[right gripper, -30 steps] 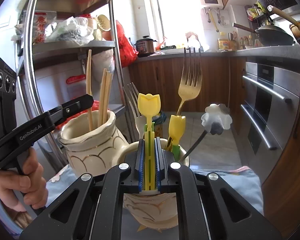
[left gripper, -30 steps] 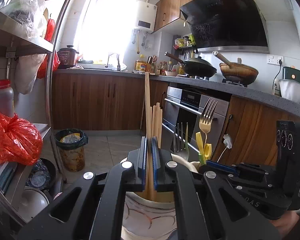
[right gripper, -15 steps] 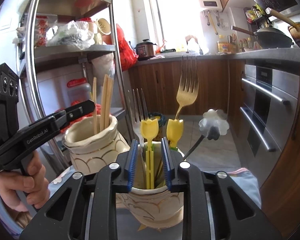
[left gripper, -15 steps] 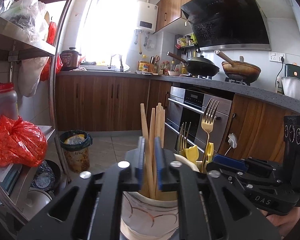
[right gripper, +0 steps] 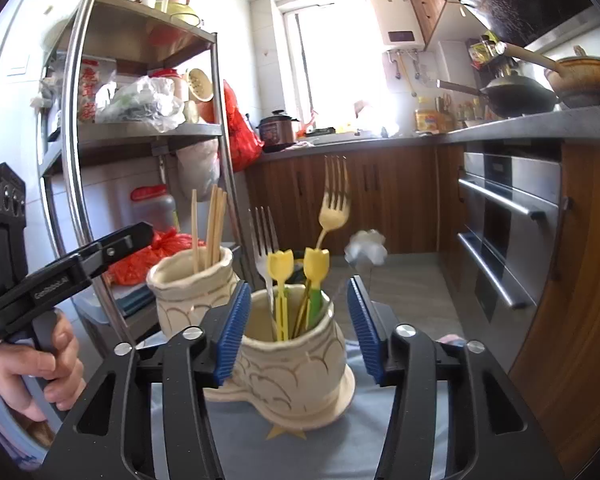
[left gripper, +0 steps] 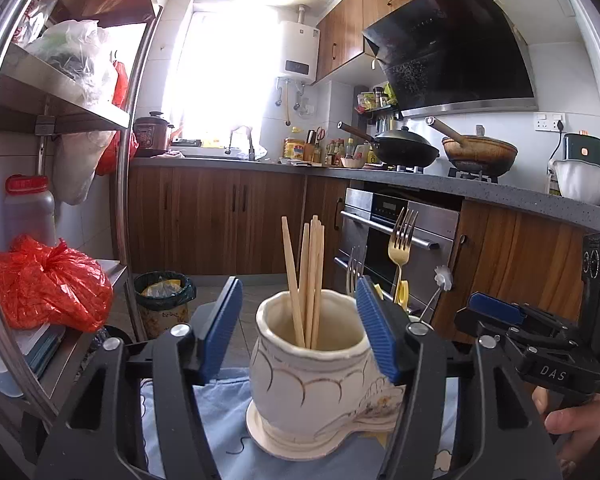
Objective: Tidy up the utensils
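A cream ceramic holder (left gripper: 312, 380) stands on a blue cloth with several wooden chopsticks (left gripper: 308, 272) upright in it. My left gripper (left gripper: 300, 324) is just in front of its rim. Its jaws are opening and the blue pads touch nothing. In the right wrist view a second cream holder (right gripper: 296, 364) carries a gold fork (right gripper: 334, 208), a silver fork (right gripper: 264, 236), two yellow tulip-topped picks (right gripper: 280, 268) and a white flower-topped piece (right gripper: 366, 248). My right gripper (right gripper: 298, 320) stands before this holder, jaws opening, free of the picks.
A steel rack (left gripper: 120, 184) with a red plastic bag (left gripper: 48, 284) stands close on the left. An oven (right gripper: 504, 240) and wooden cabinets line the right. A lined bin (left gripper: 164, 300) sits on the floor beyond. The blue cloth (left gripper: 220, 412) covers the work surface.
The left jaws were shut on a chopstick and the right on a yellow tulip pick. Both opened, the pieces dropped into their holders, and both grippers drew back.
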Available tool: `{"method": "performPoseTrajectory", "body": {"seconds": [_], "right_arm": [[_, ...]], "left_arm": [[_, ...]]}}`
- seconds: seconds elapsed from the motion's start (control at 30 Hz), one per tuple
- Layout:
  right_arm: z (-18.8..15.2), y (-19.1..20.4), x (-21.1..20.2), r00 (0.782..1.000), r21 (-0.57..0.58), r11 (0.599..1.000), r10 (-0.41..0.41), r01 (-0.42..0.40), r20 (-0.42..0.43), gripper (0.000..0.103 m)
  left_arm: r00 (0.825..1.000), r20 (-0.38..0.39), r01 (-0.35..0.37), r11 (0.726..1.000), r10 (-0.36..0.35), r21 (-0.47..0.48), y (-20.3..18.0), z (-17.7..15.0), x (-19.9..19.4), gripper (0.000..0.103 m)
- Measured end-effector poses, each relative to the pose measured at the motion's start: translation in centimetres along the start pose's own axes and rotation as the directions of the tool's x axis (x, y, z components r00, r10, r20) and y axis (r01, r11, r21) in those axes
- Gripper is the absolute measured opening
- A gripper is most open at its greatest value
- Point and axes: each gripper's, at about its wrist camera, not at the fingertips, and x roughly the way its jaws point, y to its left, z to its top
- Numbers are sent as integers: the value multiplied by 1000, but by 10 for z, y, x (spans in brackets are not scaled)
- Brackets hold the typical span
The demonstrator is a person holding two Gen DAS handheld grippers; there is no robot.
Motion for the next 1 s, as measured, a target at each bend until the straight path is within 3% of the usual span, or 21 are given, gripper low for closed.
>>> {"method": "performPoseTrajectory", "body": {"seconds": [0.17,0.3,0.77,1.0], "right_arm": [[-14,2,-12,1000,-24,1000,-17,18,18,78],[-24,5,-21,999,-27,999,-30,30,26,88],[-45,10,-53,995,-35,998,-57,60,84,97],[-45,12,-57,994,-46,997,-54,59,91,97]], "left_arm": [[1000,9,-7,1000,7,-16,1,-16,-20,83],[1000,24,-18,1000,19,-14,0,-28,-34,97],[996,70,-64,998,62,14,-16,-63,-68,97],[993,93,-71,997,69,16,-17,-62,-73,97]]}}
